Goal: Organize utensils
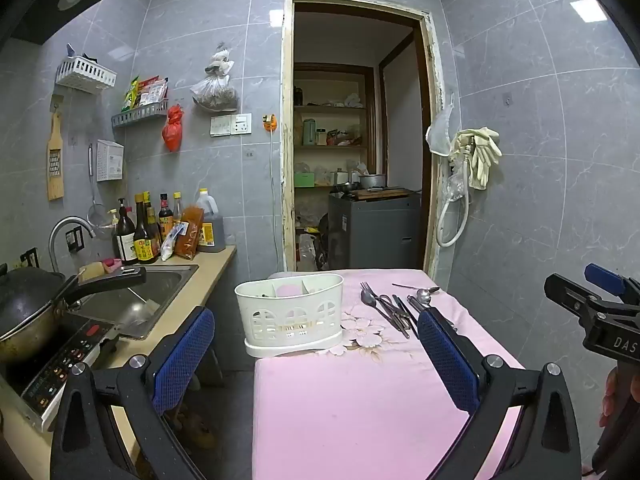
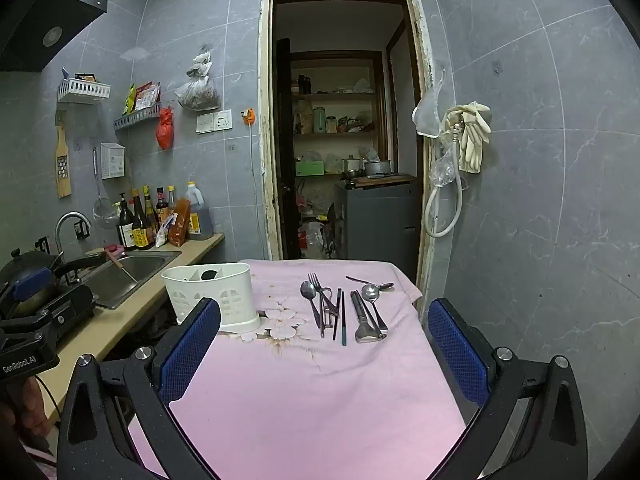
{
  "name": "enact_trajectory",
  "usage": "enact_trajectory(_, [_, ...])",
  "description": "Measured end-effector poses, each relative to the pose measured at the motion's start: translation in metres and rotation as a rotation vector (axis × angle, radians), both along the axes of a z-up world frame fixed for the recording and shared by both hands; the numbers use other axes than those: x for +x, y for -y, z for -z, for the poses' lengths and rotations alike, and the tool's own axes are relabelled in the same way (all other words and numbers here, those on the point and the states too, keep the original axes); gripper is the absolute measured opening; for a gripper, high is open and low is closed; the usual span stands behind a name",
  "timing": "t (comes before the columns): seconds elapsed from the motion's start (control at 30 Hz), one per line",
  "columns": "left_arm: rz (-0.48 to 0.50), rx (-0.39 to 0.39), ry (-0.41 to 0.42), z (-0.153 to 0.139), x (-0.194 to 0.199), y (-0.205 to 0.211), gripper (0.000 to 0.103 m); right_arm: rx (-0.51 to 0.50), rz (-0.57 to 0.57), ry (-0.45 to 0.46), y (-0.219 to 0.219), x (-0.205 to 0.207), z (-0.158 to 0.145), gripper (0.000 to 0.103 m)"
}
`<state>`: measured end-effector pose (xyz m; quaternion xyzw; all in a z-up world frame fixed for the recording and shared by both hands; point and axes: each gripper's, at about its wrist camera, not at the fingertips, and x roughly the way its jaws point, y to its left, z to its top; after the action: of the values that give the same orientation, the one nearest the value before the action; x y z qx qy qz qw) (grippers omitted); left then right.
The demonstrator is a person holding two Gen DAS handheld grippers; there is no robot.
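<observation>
Small grey-tiled kitchen with a pink-clothed table (image 2: 320, 392) taking up the near ground, and both grippers are just hanging over its front edge. Left gripper (image 1: 316, 356) has its jaws spread wide with nothing between them; right gripper (image 2: 324, 344) is the same — released and empty.

Further back on the cloth, the white caddy (image 2: 224, 300) sits at the left side, near the counter. Something dark is in one of its compartments but I can't tell what.

To its right the utensils (image 2: 344, 308) are all lying loose in a rough row: a spoon (image 2: 309, 291), fork (image 2: 318, 286), chopsticks (image 2: 342, 316), what looks like a peeler (image 2: 366, 324), plus two more spoons at the back.

So basically nothing's sorted yet — I'd say this is the very start, every piece left to go.
</observation>
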<state>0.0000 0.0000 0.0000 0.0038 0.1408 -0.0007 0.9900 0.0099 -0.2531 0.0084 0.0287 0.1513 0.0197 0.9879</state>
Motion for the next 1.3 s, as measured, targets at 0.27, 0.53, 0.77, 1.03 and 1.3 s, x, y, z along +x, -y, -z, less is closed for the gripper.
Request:
enact_trajectory(0.27, [-0.002, 0.003, -0.002, -0.0006, 0.0006, -0.0007, 0.102, 0.000, -0.002, 0.004, 0.0007, -0.0004, -0.0005, 0.102])
enact_trajectory(0.53, [0.000, -0.001, 0.000, -0.0001, 0.0000, 0.0001, 0.102, -0.003, -0.004, 0.000, -0.0010, 0.0005, 0.0007, 0.102])
enact_trajectory(0.77, [0.001, -0.003, -0.001, 0.0000, -0.0001, 0.0002, 0.102, -0.004, -0.004, 0.000, -0.0062, -0.0001, -0.0015, 0.102])
enact_trajectory(1.03, [0.007, -0.003, -0.001, 0.0028, 0.0030, 0.0025, 0.102, -0.004, -0.007, 0.000, -0.0063, -0.0013, -0.0023, 0.102])
enact_trajectory(1.3, [0.006, -0.006, -0.002, 0.0024, 0.0030, 0.0019, 0.102, -0.003, -0.006, -0.003, -0.0066, -0.0020, -0.0019, 0.102])
